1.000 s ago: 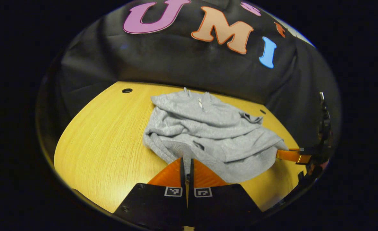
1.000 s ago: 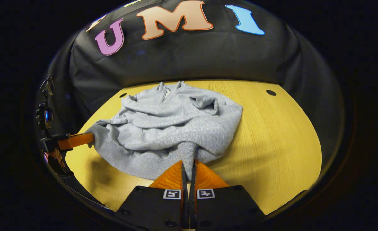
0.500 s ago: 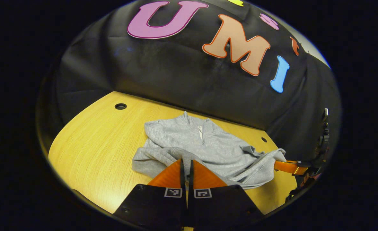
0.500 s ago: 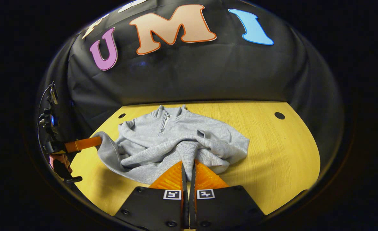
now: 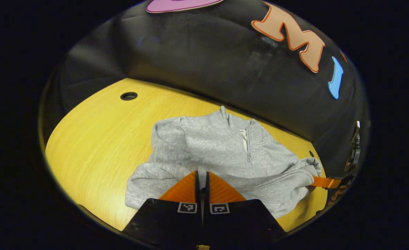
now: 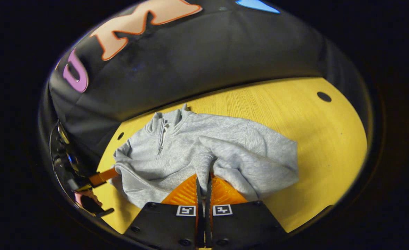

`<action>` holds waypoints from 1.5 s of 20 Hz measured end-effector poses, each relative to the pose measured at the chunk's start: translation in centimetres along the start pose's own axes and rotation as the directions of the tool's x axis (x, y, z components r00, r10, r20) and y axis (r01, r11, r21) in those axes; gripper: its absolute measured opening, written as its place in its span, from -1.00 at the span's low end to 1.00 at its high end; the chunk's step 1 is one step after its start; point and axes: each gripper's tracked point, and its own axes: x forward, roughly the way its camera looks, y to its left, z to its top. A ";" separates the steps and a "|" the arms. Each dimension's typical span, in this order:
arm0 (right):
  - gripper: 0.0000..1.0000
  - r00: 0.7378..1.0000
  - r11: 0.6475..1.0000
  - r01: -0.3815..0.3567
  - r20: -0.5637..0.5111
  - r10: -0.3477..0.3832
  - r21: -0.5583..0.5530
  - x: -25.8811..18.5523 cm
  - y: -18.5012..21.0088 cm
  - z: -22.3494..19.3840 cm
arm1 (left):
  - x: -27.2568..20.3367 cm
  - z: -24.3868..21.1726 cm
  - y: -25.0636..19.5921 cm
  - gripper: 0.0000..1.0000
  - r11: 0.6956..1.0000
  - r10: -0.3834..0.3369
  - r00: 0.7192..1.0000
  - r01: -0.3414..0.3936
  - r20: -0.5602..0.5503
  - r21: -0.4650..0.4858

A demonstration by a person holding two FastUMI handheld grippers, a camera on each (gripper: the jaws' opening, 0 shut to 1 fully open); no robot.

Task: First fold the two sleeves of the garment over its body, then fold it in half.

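Left gripper view first: my left gripper sits low over the near edge of the table, pointing toward the far edge, its two fingers closed tight together on a pinch of the grey garment. The cloth runs right into the narrow slit between them. The garment lies bunched on the table's middle toward the right edge, collar and short zip turned to the far edge, a rounded fold spilling out toward the near edge left of my fingers. At the right edge I see my right gripper coming in level, its fingers on the garment's rolled hem; from here I cannot tell how hard they bite.

Right gripper view: my right gripper is tilted, so the table slants. Its fingers are pressed together with a ribbed strip of the garment caught between them. The garment spreads from the fingers toward the far edge, collar at the far left. By the left edge the left gripper reaches into the cloth, a hand below it.
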 end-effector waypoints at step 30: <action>0.86 0.868 0.985 0.097 0.497 -0.014 -0.142 -26.8 11.9 -2.3 | -24.5 2.0 3.4 0.89 0.912 -0.202 0.973 0.145 0.113 0.383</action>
